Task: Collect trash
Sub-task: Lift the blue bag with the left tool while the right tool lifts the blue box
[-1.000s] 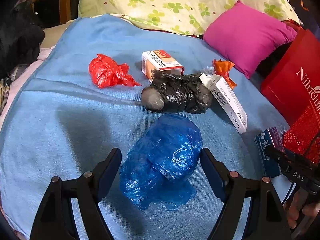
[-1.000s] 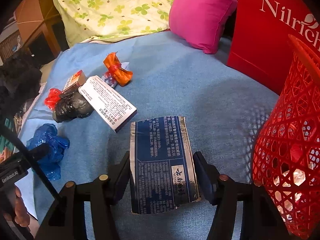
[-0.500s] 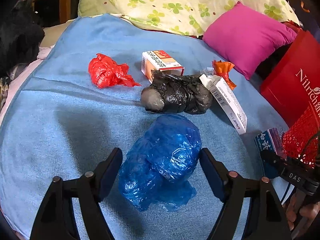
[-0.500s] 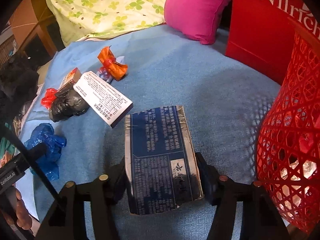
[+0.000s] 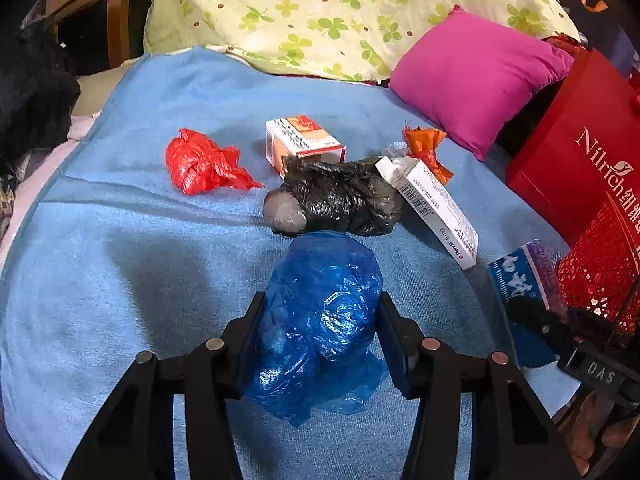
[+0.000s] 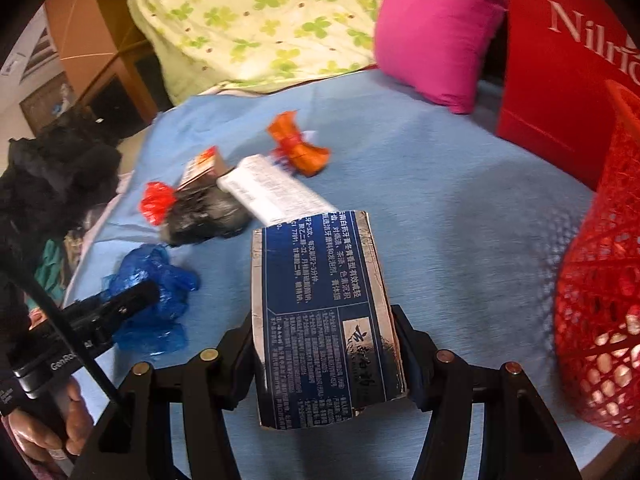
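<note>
My left gripper (image 5: 320,328) is shut on a crumpled blue plastic bag (image 5: 320,320) lying on the blue bedspread (image 5: 120,280). My right gripper (image 6: 326,344) is shut on a dark blue carton (image 6: 320,308) and holds it lifted above the bedspread, left of the red mesh basket (image 6: 600,320). The same carton (image 5: 524,280) and basket (image 5: 600,272) show at the right of the left wrist view. More trash lies beyond: a black bag bundle (image 5: 340,204), a red plastic wad (image 5: 200,164), an orange-and-white box (image 5: 300,140), a long white box (image 5: 432,208) and an orange wrapper (image 5: 424,148).
A magenta cushion (image 5: 472,76) and a clover-print pillow (image 5: 320,12) lie at the head of the bed. A red paper bag (image 5: 580,148) stands at the right behind the basket. Dark clutter (image 5: 28,92) sits off the bed's left edge.
My left gripper's jaws have closed in onto the blue bag. My right gripper has lifted the blue carton off the bedspread and tilted it up, closer to the basket.
</note>
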`<state>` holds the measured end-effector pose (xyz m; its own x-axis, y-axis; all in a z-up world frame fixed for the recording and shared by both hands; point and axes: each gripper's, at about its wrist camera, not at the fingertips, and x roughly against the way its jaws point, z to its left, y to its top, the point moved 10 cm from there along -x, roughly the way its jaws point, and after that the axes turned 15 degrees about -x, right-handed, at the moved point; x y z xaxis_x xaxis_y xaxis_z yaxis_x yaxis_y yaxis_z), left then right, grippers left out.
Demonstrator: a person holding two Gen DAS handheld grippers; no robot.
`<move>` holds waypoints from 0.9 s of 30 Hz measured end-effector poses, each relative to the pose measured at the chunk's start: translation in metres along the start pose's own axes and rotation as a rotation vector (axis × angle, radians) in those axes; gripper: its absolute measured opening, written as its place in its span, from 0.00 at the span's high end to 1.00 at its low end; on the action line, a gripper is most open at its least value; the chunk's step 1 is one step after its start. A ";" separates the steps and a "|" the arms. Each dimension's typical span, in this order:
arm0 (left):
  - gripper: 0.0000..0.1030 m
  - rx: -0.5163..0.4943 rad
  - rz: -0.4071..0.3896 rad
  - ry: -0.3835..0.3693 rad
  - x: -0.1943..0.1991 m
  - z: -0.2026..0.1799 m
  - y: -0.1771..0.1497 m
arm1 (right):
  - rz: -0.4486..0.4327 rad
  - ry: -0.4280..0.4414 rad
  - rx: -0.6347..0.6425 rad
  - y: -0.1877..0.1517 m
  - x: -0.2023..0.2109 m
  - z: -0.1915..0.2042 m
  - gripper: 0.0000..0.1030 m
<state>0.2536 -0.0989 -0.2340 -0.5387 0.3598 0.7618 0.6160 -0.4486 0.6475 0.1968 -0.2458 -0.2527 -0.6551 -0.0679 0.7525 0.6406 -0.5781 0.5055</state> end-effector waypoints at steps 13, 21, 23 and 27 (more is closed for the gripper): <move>0.47 0.061 -0.070 0.095 0.036 0.050 0.002 | -0.056 0.094 0.064 -0.015 -0.001 0.062 0.39; 0.47 0.043 -0.069 0.163 0.041 0.057 -0.002 | -0.064 0.100 0.083 -0.021 0.005 0.074 0.39; 0.47 0.042 -0.075 0.168 0.043 0.056 -0.002 | -0.069 0.096 0.073 -0.020 0.009 0.071 0.39; 0.47 0.029 -0.083 0.185 0.046 0.051 -0.002 | -0.075 0.094 0.054 -0.018 0.011 0.068 0.39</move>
<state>0.2567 -0.0402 -0.1990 -0.6828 0.2372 0.6910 0.5802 -0.3987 0.7102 0.2057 -0.1811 -0.2248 -0.7350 -0.1034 0.6702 0.6075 -0.5396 0.5830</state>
